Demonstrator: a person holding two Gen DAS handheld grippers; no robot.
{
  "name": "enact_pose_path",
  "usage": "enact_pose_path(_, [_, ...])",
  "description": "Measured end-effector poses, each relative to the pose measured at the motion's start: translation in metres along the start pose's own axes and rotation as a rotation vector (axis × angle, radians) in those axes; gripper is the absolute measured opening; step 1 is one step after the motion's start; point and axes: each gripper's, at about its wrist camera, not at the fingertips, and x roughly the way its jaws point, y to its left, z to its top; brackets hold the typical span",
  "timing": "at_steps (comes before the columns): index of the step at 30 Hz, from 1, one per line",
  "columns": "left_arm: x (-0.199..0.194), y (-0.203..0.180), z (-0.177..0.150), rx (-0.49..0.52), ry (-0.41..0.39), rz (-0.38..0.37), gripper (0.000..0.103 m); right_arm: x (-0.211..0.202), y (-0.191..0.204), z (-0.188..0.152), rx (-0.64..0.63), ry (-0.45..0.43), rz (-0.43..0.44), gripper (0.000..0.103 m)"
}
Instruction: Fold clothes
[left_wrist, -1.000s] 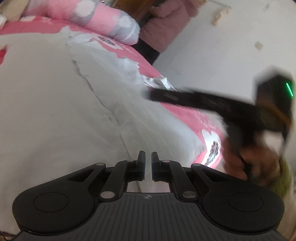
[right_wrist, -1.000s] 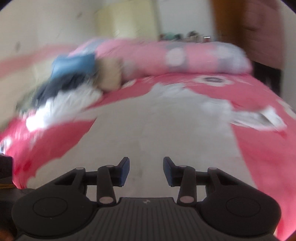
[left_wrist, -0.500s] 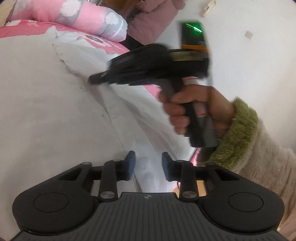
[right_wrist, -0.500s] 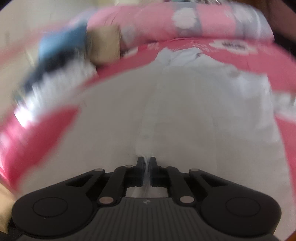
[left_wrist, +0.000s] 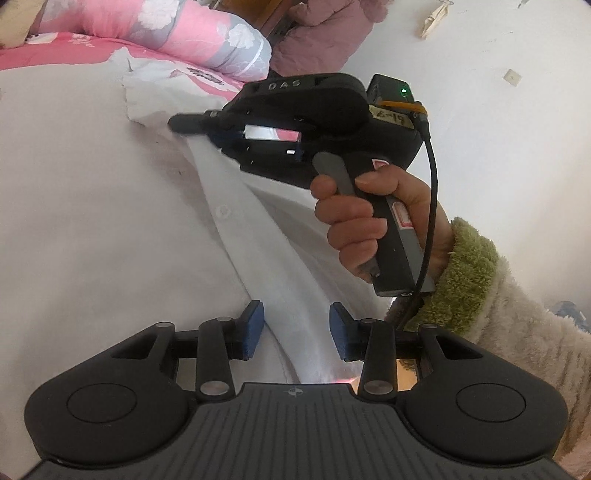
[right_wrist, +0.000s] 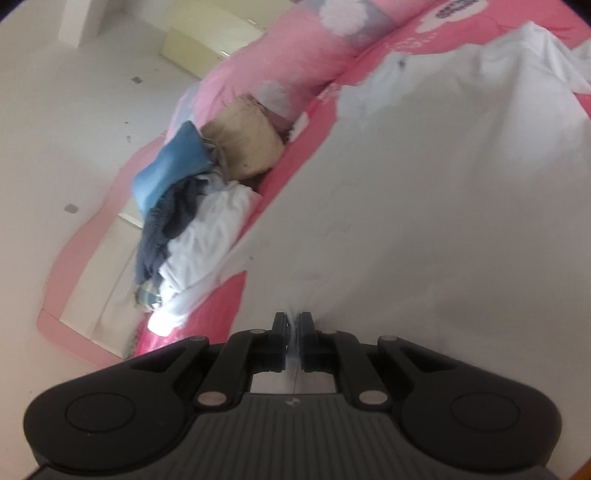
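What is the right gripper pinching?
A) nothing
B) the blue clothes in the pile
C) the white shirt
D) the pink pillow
C: in the right wrist view, the right gripper has its jaws closed on a pinched-up fold of the white shirt, far from the clothes pile.

White shirt (left_wrist: 110, 221) on a pink sheet (right_wrist: 295, 155); the rolled quilt (left_wrist: 192, 33) is pink and grey with white flowers. Black grippers, blue pads (left_wrist: 255, 328), and a green-cuffed cream sleeve (left_wrist: 517, 314).

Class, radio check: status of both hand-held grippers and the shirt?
Left hand-held gripper open over white shirt. Right hand-held gripper shut on shirt fabric. Nothing in the way.
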Motion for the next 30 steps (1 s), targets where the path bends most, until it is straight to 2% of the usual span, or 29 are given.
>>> enact_pose_path(2, [0.000,0.000,0.000,-0.002,0.000,0.005,0.040,-0.004,0.002,-0.001,-0.029,-0.023,-0.053,0.009])
enact_pose_path(3, [0.000,0.000,-0.001,-0.001,0.002,0.007,0.040,-0.006,0.004,-0.001,-0.054,-0.031,-0.093,0.014])
enact_pose_path(4, [0.000,0.000,-0.001,0.001,0.004,0.008,0.041,-0.006,0.008,-0.003,-0.111,-0.028,-0.174,0.029])
enact_pose_path(6, [-0.001,-0.001,-0.003,0.008,0.010,0.008,0.041,-0.009,0.021,-0.009,-0.204,-0.026,-0.293,0.048])
enact_pose_path(11, [-0.006,-0.001,-0.003,0.013,0.014,0.023,0.041,-0.059,0.056,-0.039,-0.340,-0.145,-0.348,0.048])
enact_pose_path(15, [-0.010,-0.002,-0.001,0.029,0.009,0.053,0.041,-0.115,0.061,-0.071,-0.307,-0.278,-0.408,0.048])
enact_pose_path(17, [-0.012,-0.002,0.000,0.037,0.006,0.068,0.041,-0.145,0.055,-0.089,-0.257,-0.351,-0.493,0.047])
enact_pose_path(21, [-0.014,-0.001,0.008,0.056,-0.003,0.101,0.041,-0.201,0.040,-0.124,-0.166,-0.461,-0.800,0.043])
enact_pose_path(23, [-0.014,-0.004,0.013,0.068,-0.013,0.101,0.041,-0.224,0.030,-0.140,-0.104,-0.488,-0.897,0.042])
enact_pose_path(25, [-0.010,-0.009,0.020,0.079,-0.018,0.083,0.041,-0.236,0.020,-0.150,-0.054,-0.487,-0.877,0.042])
enact_pose_path(30, [0.014,-0.031,0.034,0.148,0.012,0.012,0.042,-0.226,0.000,-0.153,0.026,-0.467,-0.729,0.043])
